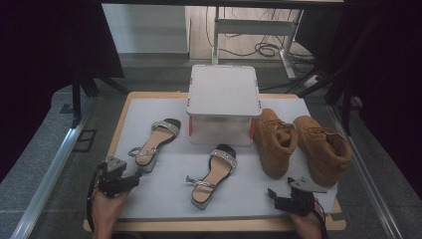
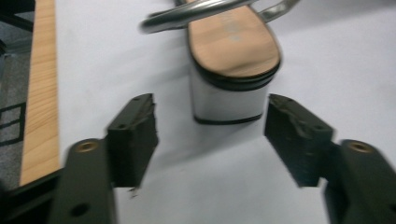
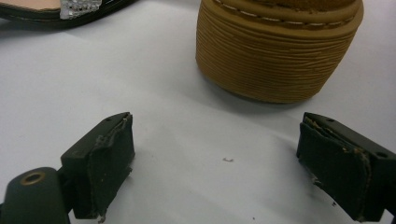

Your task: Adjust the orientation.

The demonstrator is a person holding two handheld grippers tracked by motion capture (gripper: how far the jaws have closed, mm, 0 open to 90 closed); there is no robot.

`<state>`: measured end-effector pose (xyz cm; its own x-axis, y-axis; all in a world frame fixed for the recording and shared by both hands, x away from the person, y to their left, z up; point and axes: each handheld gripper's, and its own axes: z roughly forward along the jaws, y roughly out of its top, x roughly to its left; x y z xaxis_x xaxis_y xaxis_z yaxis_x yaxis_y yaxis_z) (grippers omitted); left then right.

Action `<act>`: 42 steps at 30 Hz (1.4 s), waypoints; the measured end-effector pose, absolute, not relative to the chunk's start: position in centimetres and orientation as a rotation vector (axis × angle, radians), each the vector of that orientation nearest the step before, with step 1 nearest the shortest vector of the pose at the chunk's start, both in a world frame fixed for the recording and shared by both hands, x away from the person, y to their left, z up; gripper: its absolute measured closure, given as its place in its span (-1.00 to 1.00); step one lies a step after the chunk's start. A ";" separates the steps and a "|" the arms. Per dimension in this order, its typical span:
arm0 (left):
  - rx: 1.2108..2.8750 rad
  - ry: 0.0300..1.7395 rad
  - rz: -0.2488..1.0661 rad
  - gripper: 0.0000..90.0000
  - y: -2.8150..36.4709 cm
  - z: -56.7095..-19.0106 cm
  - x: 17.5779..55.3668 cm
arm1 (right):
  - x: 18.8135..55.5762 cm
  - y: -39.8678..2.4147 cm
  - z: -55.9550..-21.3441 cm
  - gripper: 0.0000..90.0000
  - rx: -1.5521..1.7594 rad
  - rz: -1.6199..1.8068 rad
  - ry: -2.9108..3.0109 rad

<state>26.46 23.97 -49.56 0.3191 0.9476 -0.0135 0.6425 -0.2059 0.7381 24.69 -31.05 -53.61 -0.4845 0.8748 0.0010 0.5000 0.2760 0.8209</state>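
A tan sandal [image 1: 157, 139] with a silver strap lies at the left of the white mat. Its white block heel [image 2: 229, 93] stands just ahead of my left gripper [image 2: 210, 109], whose jaws are open with nothing between them. In the high view the left gripper [image 1: 135, 175] sits at the sandal's heel end, held by a hand. A second sandal [image 1: 214, 172] lies mid-table. Two tan boots [image 1: 275, 142] [image 1: 323, 149] stand at the right. My right gripper [image 1: 279, 186] rests near the front edge, open and empty [image 3: 217, 122], facing the ribbed heel of a boot [image 3: 275, 60].
A white lidded box [image 1: 224, 102] with orange latches stands at the back centre of the mat. The wooden table edge [image 2: 39, 93] runs close on the left of the left gripper. The jewelled toe of the second sandal [image 3: 70, 9] lies beyond the right gripper.
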 end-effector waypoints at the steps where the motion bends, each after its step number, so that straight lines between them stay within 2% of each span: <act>1: 1.944 1.392 0.597 -0.38 23.7 -49.6 26.6 | 24.7 -31.0 -53.6 -0.76 1.235 1.096 2.095; 4: 1.940 1.406 0.581 -0.46 23.1 -49.8 27.4 | 24.7 -31.0 -53.6 -0.76 1.236 1.096 2.095; 18: 1.949 1.470 0.570 -0.53 21.3 -51.0 31.1 | 24.7 -31.1 -53.6 -0.76 1.235 1.097 2.095; 33: 1.971 1.532 0.558 -0.33 19.9 -50.8 34.1 | 24.7 -31.1 -53.6 -0.76 1.235 1.098 2.096; 35: 1.964 1.546 0.560 -0.17 20.1 -50.7 34.1 | 24.7 -31.1 -53.6 -0.76 1.235 1.098 2.096; 42: 1.956 1.538 0.550 -0.15 20.3 -50.7 34.1 | 24.7 -31.1 -53.6 -0.76 1.234 1.098 2.097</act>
<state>34.08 20.33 -50.73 0.2485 0.9680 -0.0348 0.7268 -0.1626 0.6674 24.71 -31.07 -53.61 -0.4865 0.8737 0.0019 0.4995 0.2763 0.8211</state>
